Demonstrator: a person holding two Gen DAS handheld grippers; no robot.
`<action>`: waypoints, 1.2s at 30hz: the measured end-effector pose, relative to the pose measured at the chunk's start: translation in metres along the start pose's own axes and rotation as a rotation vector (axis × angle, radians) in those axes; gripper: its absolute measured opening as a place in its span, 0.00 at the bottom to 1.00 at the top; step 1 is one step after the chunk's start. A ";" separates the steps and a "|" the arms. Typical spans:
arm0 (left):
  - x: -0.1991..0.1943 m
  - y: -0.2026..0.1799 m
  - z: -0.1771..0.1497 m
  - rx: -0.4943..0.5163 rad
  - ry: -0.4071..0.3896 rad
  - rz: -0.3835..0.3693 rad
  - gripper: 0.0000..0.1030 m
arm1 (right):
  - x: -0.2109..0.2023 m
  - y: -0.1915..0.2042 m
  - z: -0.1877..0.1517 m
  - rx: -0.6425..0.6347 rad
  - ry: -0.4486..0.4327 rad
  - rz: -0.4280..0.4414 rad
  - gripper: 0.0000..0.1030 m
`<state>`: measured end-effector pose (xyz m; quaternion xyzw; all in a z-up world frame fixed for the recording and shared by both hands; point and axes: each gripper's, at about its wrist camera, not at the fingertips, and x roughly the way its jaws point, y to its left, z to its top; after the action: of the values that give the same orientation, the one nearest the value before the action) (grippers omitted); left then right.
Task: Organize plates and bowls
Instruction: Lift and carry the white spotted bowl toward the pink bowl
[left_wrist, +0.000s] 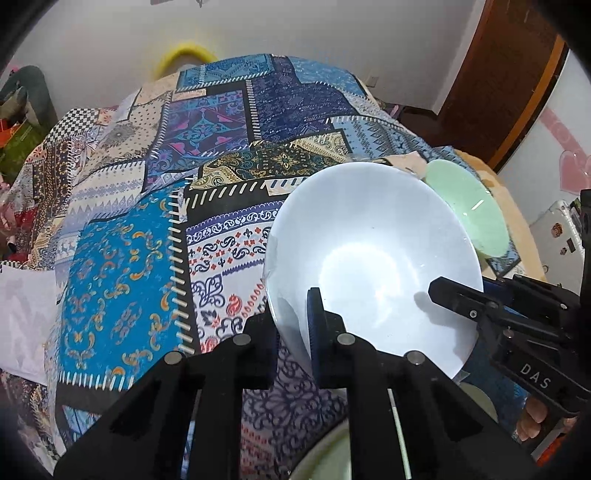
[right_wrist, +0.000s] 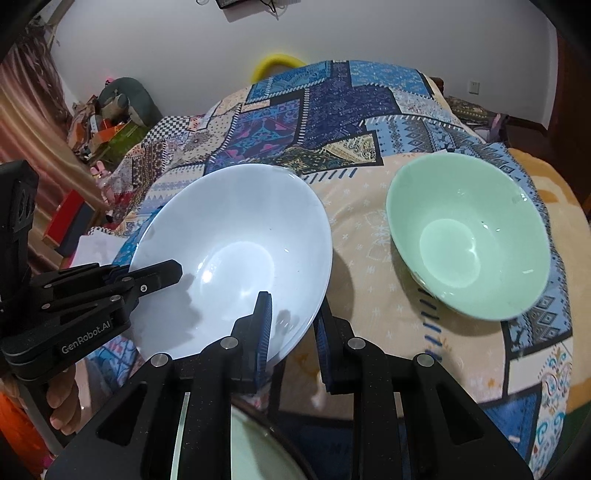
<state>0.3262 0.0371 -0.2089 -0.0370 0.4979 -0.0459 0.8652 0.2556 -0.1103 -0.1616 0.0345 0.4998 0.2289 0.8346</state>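
Both grippers pinch the rim of one white bowl (right_wrist: 236, 258), which is tilted with its open side toward the cameras, above a bed spread with a patchwork quilt (left_wrist: 221, 110).

The left gripper (left_wrist: 293, 332) points steeply downward toward the bed and grips the bowl's near-left rim. One finger lies inside the bowl and the other outside, under the rim, so the fingers (left_wrist: 316, 325) are pressed onto the wall of the bowl. In the right wrist view this same gripper (right_wrist: 162, 277) reaches in from the left, its tip lying over the bowl's inner surface, and part of a hand (right_wrist: 64, 402) shows beneath it, wrapped around the handle.

The right gripper (right_wrist: 291, 332) also points steeply downward and clamps the bowl's near-right rim, one finger (right_wrist: 264, 325) inside the bowl and the other outside it. In the left wrist view it (left_wrist: 454, 295) comes in from the right edge, across the bowl's rim.

A green bowl (right_wrist: 469, 236) sits upright on the bed to the right of the white bowl, apart from it, on a peach-coloured blanket (right_wrist: 369, 229). At the near edge of both views, below the grippers, part of another pale green dish (right_wrist: 255, 450) shows; how it lies I cannot tell.
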 end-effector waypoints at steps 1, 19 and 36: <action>-0.005 -0.001 -0.002 -0.001 -0.005 -0.001 0.12 | -0.003 0.002 -0.001 -0.003 -0.005 -0.002 0.20; -0.100 -0.007 -0.038 -0.012 -0.106 0.004 0.12 | -0.064 0.042 -0.018 -0.055 -0.091 -0.005 0.20; -0.165 0.015 -0.092 -0.054 -0.157 0.042 0.13 | -0.090 0.085 -0.046 -0.110 -0.121 0.054 0.20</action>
<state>0.1644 0.0691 -0.1152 -0.0533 0.4304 -0.0114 0.9010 0.1518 -0.0794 -0.0867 0.0160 0.4340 0.2759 0.8575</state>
